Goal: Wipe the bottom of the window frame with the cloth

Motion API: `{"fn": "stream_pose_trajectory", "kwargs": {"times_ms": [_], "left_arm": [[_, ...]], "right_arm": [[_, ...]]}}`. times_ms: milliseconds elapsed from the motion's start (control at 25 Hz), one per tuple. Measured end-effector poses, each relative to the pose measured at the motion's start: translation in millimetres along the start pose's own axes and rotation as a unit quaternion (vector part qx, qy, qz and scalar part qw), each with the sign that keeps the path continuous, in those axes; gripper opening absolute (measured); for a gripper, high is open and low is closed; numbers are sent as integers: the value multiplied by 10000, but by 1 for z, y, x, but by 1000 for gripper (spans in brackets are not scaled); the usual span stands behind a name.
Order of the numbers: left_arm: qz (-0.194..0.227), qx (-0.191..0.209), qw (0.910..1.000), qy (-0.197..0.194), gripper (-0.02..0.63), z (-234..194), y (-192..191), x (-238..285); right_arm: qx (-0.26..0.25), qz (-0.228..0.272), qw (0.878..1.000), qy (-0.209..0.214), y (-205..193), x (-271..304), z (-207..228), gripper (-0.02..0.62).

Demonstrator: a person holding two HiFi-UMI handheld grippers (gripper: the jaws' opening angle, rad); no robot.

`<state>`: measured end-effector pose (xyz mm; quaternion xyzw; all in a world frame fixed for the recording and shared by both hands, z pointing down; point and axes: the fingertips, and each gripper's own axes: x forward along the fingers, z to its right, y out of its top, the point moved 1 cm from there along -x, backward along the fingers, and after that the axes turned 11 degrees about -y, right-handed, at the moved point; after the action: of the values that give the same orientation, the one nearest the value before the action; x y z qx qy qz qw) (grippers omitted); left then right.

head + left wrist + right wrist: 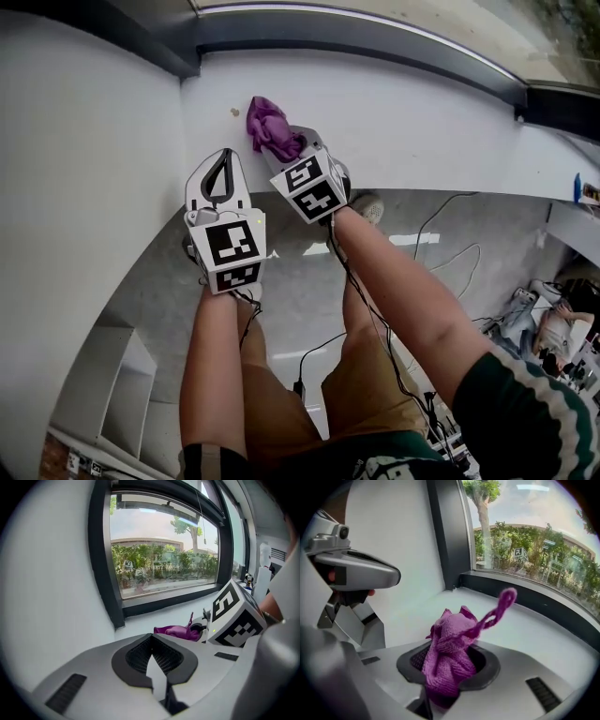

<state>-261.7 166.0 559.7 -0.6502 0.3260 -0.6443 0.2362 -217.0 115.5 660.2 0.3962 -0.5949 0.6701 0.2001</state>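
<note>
Above the left end of the sill (pixel 403 122), close to the side wall (pixel 84 187): the right hand-held gripper (pixel 281 150), clamped on the cloth (pixel 270 128), bunched between and ahead of the jaws. Behind the cloth, the window frame (pixel 356 33) along the sill's far edge. Left of the cloth, a small speck (pixel 234 112) on the sill. Just left of the right gripper and nearer the sill's front edge, the left hand-held gripper (pixel 223 164), jaws together on nothing. Below the sill, the floor (pixel 309 291), with cables (pixel 441 234) to the right and a shelf unit (pixel 112 394) at lower left against the wall.
</note>
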Motion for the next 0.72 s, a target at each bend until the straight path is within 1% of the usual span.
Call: {"fn": "stream_pose_trajectory", "kwargs": {"times_ms": [160, 320, 400, 480, 600, 720], "left_arm": [[-86, -227, 9996, 167, 6, -11, -10, -15], [-123, -444, 9986, 256, 6, -23, -18, -27], [-109, -487, 9984, 266, 6, -28, -20, -31], [-67, -470, 9987, 201, 6, -27, -19, -33], [5, -393, 9992, 105, 6, -22, -14, -40], [252, -245, 9994, 62, 6, -15, 7, -66]], "right_arm": [[-84, 58, 9998, 192, 16, 11, -26, 130], [-382, 97, 9983, 423, 26, 19, -49, 130], [-516, 138, 9972, 525, 31, 22, -60, 130], [-545, 200, 9966, 590, 34, 22, -66, 130], [-363, 403, 9967, 600, 44, 4, -58, 130], [51, 836, 9944, 638, 71, -43, -46, 130]]}}
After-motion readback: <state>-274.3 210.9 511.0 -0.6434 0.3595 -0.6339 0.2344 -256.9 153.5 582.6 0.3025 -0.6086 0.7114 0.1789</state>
